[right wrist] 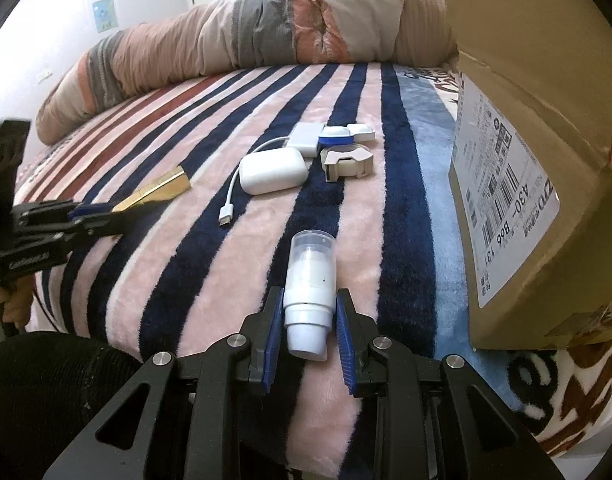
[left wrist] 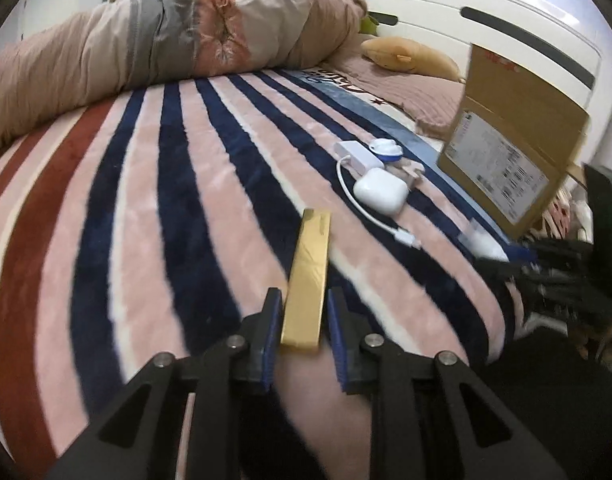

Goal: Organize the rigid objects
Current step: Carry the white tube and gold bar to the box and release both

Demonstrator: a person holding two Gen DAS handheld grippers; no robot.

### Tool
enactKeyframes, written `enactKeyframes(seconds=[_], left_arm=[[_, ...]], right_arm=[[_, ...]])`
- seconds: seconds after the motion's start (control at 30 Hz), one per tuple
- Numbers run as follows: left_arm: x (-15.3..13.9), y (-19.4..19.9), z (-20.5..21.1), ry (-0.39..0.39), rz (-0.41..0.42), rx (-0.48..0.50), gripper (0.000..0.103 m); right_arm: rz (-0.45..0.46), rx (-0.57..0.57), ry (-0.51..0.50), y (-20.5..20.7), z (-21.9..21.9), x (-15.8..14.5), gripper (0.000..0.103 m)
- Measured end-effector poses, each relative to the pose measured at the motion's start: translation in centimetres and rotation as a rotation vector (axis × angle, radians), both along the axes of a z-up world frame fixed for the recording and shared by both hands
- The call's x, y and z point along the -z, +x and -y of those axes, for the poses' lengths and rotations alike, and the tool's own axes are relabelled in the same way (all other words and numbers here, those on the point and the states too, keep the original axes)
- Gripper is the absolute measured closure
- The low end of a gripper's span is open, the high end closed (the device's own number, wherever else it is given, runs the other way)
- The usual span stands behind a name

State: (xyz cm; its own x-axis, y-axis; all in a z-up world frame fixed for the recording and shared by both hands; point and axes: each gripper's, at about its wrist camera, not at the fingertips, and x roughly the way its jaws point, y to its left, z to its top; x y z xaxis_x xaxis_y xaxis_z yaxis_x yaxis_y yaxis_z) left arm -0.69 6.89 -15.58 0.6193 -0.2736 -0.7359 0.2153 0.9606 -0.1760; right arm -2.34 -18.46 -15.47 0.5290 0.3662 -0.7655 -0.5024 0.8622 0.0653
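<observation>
Fingers (left wrist: 273, 320) of left gripper (left wrist: 301, 316): parted, gold bar (left wrist: 307, 276) straddled, contact uncertain. Right gripper (right wrist: 310, 312): spread either side of white bottle (right wrist: 310, 280), not clamped. Both items laid flat on bed (left wrist: 145, 184), lengthwise to fingers, judged lined up for pickup. Earbud case (right wrist: 273, 170), cable (right wrist: 229, 200), small parts grouped near box (right wrist: 518, 184), likely destination. Box interior hidden; top cut off.
</observation>
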Motion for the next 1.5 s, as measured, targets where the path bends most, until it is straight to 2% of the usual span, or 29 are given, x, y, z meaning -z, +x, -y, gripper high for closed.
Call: enactKeyframes(seconds=[0.13,0.2,0.43,0.53,0.67,0.87,1.1,1.2,1.37,1.5], left_arm=[[0.3,1.5,0.8,0.000,0.002,-0.020,0.083],[0.4,1.9,1.2,0.026,0.010,-0.031,0.085],[-0.5,1.5,0.9,0.031,0.038,-0.055,0.088],[-1.9,1.0,0.2,0.016,0.066,-0.063,0.088],[-4.7,0.3,-0.4,0.007,0.118,-0.088,0.088],[-10.4,-1.0,1.3,0.045,0.234,-0.052,0.088],[-13.9,-0.2,3.0,0.038,0.262,-0.046,0.088],[-15.8,-0.2,4.8,0.042,0.285,-0.010,0.088],[-19.2,0.2,9.2,0.062,0.318,0.062,0.088],[-21.3,1.0,14.5,0.026,0.336,0.216,0.088]], right_arm=[[0.005,-0.008,-0.008,0.1,-0.3,-0.1,0.082],[-0.007,-0.005,0.004,0.4,-0.2,-0.2,0.082],[0.025,-0.023,-0.012,0.5,-1.1,-0.7,0.083],[0.062,-0.059,-0.012,-0.2,-1.9,-1.6,0.083],[0.092,-0.103,0.036,-0.8,-2.8,-3.9,0.083],[0.254,-0.161,0.077,-2.7,-2.9,-9.2,0.083],[0.395,-0.109,0.138,-2.6,1.6,-15.0,0.083],[0.453,-0.044,0.133,-2.6,4.4,-17.0,0.083],[0.418,0.069,0.077,-0.7,9.4,-17.4,0.083],[0.350,0.144,0.003,0.9,13.1,-15.5,0.083]])
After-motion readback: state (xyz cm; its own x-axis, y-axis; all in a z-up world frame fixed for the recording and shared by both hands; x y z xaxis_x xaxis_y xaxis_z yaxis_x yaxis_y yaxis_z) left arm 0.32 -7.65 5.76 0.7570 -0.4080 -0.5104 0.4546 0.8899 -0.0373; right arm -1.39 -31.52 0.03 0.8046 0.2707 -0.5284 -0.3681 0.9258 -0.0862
